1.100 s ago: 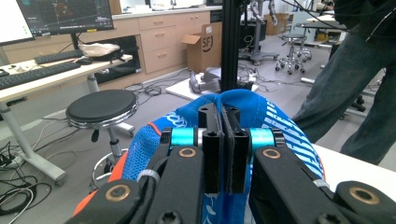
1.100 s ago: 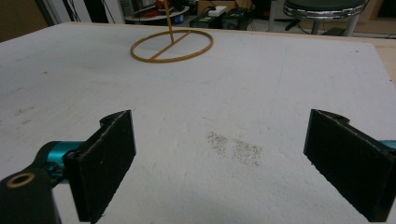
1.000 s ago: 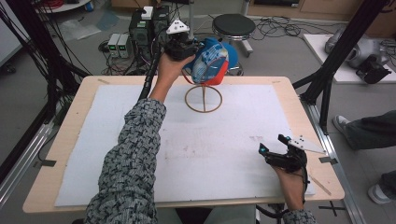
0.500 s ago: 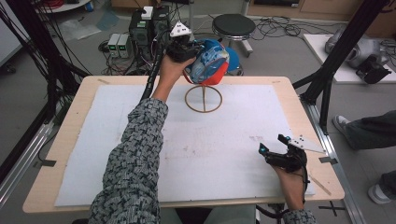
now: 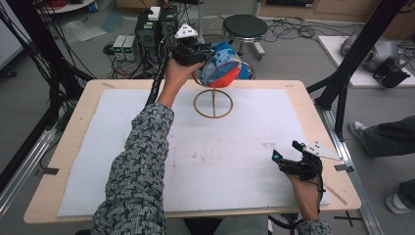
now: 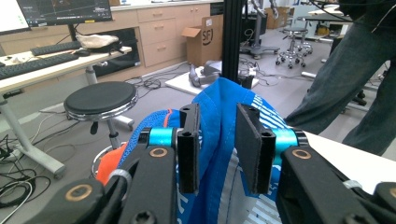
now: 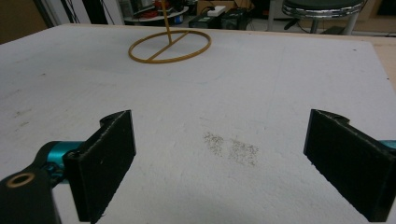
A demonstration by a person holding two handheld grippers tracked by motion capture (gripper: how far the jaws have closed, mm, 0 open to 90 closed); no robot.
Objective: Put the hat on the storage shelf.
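A blue, red and white cap (image 5: 221,67) sits atop a thin gold stand whose ring base (image 5: 214,103) rests on the white mat near the table's far edge. My left gripper (image 5: 205,56) is raised at the cap's left side. Its jaws have just been opening. In the left gripper view a fold of the cap's blue fabric (image 6: 219,121) stands between the parted jaws of my left gripper (image 6: 217,144), and the pads do not squeeze it. My right gripper (image 5: 286,150) rests low at the near right, open and holding nothing (image 7: 219,158). The ring base (image 7: 169,45) lies far ahead of it.
The white mat (image 5: 147,147) covers most of the wooden table (image 5: 73,147). Black frame posts (image 5: 342,83) stand at both far corners. Behind the table are a black stool (image 5: 243,27), electronics boxes (image 5: 151,24) and cables. A person's leg (image 5: 386,137) is at the right.
The cap has shifted a little at the left gripper's tip and shows more blue on top. Both hands keep their places.
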